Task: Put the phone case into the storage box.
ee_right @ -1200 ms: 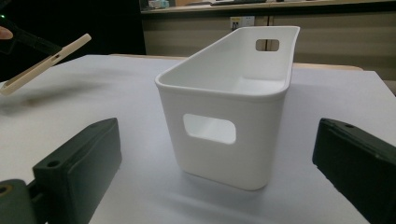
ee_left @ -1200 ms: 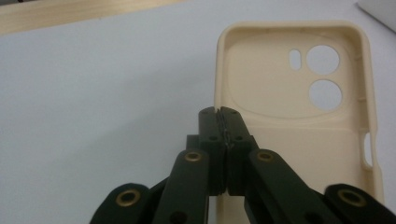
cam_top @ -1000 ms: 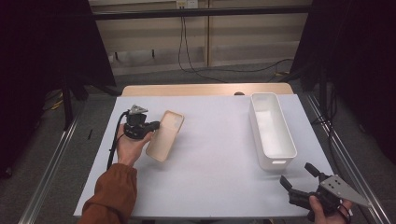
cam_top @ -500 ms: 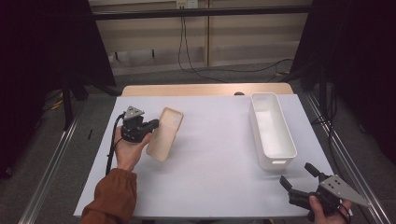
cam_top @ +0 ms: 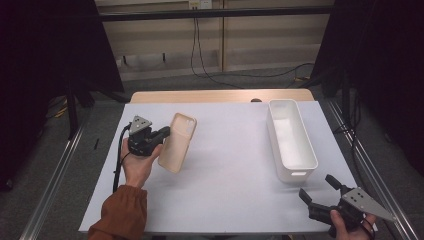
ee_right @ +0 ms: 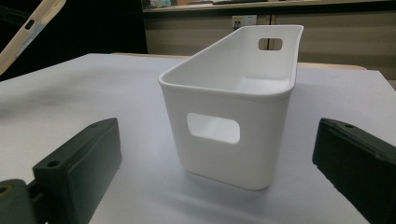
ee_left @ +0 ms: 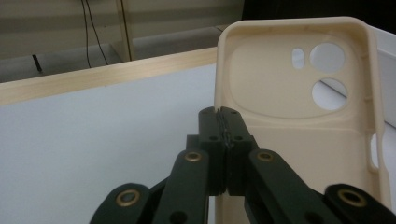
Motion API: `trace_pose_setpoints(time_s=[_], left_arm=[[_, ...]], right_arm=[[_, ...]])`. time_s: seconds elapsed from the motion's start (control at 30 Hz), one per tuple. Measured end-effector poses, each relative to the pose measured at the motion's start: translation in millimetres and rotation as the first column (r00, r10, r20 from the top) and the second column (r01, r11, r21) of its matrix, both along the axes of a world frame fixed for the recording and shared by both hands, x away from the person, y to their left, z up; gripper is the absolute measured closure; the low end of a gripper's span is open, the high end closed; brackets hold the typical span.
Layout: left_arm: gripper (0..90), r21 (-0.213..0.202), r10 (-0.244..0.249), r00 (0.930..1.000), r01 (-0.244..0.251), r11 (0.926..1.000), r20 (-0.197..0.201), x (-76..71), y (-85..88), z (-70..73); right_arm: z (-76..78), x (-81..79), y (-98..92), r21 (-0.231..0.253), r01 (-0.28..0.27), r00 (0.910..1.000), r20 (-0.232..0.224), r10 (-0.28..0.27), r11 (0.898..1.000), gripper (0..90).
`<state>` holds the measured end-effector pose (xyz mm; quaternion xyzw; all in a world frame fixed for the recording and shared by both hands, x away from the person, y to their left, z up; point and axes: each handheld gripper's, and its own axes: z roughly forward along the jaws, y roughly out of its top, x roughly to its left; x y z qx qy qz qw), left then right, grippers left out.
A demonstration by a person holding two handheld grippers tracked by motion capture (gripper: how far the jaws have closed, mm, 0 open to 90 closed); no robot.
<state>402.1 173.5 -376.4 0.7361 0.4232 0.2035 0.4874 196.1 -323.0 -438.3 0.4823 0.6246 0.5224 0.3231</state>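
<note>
Rust-orange sleeve [cam_top: 121, 212] on the left forearm. Left gripper [cam_top: 161, 134] black, topped by a grey three-cornered plate [cam_top: 140, 124], black cable [cam_top: 119, 162] trailing behind it. Black linkage arms with brass-coloured pivot pins [ee_left: 193, 156] behind its blocky jaws. Right gripper [cam_top: 318, 191] black too, same grey plate [cam_top: 367, 202] with small holes on top.

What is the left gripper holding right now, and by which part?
The left gripper pinches a beige phone case by its side edge.
</note>
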Motion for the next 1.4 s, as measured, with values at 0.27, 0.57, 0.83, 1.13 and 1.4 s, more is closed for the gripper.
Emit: trace_pose_setpoints(time_s=[0.27, 0.57, 0.83, 1.13, 1.4], left_arm=[[88.9, -0.023, 0.023, 0.9990, -0.022, 0.9995, 0.039, -10.4, 3.2, -0.5], [88.9, -0.038, 0.008, 0.9979, -0.006, 0.9993, 0.064, -23.2, 1.5, -1.0], [88.9, -0.050, -0.020, 0.9978, 0.023, 0.9985, 0.063, -32.0, -2.1, -2.1], [88.9, -0.074, -0.028, 0.9974, 0.033, 0.9967, 0.067, -39.8, -3.0, -0.6], [88.9, -0.067, -0.052, 0.9959, 0.057, 0.9961, 0.073, -43.9, -14.0, -1.7]], right_arm=[[-0.3, 0.4, 0.5, -0.001, -0.004, 1.0000, -0.002, 0.004, 1.000, 1.0], [0.4, -0.5, 3.0, 0.004, -0.009, 0.9999, -0.007, 0.009, 1.000, 0.5], [5.4, -2.6, 13.4, -0.010, -0.051, 0.9986, -0.015, 0.051, 0.999, 0.2], [12.1, -5.7, 26.3, 0.021, -0.086, 0.9961, -0.013, 0.087, 0.996, 0.0], [23.8, -7.4, 49.2, 0.015, -0.175, 0.9845, -0.007, 0.175, 0.984, 0.0]])
